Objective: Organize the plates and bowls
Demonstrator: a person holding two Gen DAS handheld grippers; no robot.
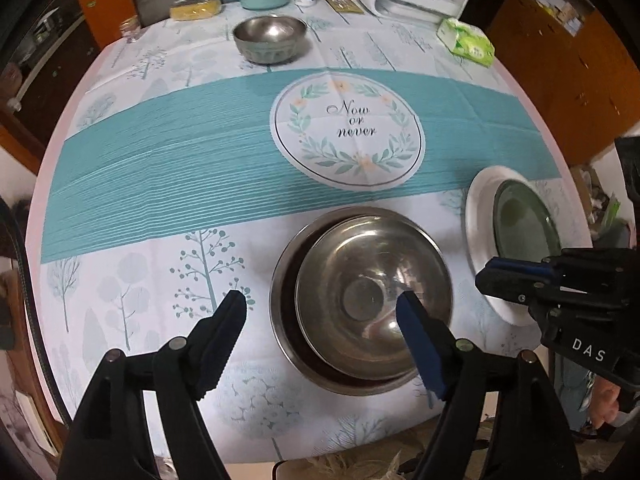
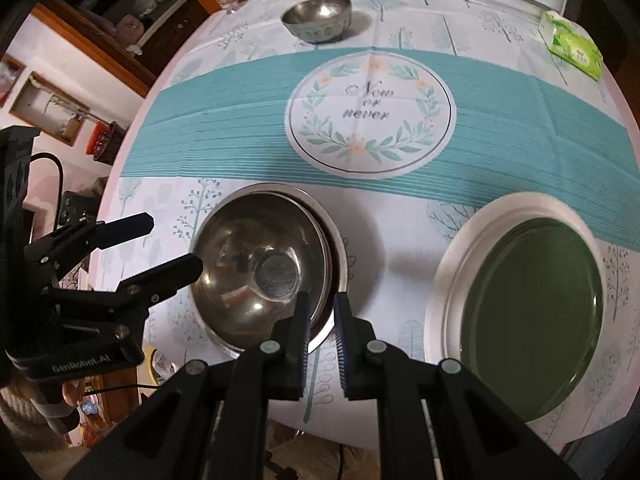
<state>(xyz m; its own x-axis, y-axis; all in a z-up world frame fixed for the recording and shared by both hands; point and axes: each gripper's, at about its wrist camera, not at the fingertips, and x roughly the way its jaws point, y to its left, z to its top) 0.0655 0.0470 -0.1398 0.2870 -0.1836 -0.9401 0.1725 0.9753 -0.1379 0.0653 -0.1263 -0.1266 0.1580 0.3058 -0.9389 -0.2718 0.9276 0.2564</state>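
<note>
Sitting right ahead of the left gripper [image 1: 322, 304] is a steel bowl [image 1: 372, 296] nested in a bigger steel bowl [image 1: 282, 300]; its jaws are spread wide, one fingertip [image 1: 406, 304] seen over the inner bowl. The right gripper [image 2: 321, 308] is held nearly closed, nothing pinched, just beside the stack's rim. Off to its right, a green plate [image 2: 532, 320] is stacked on a white plate [image 2: 448, 272]. Far ahead, a small bowl [image 1: 270, 38] is left alone.

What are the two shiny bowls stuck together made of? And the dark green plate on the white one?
The nested bowls look like stainless steel: silvery, polished, with mirror-like reflections and bright glare spots inside. The dark green plate looks like glass or glazed ceramic, smooth and glossy; I can't tell which. The white plate under it looks like glazed ceramic or melamine, with a soft sheen.
</note>
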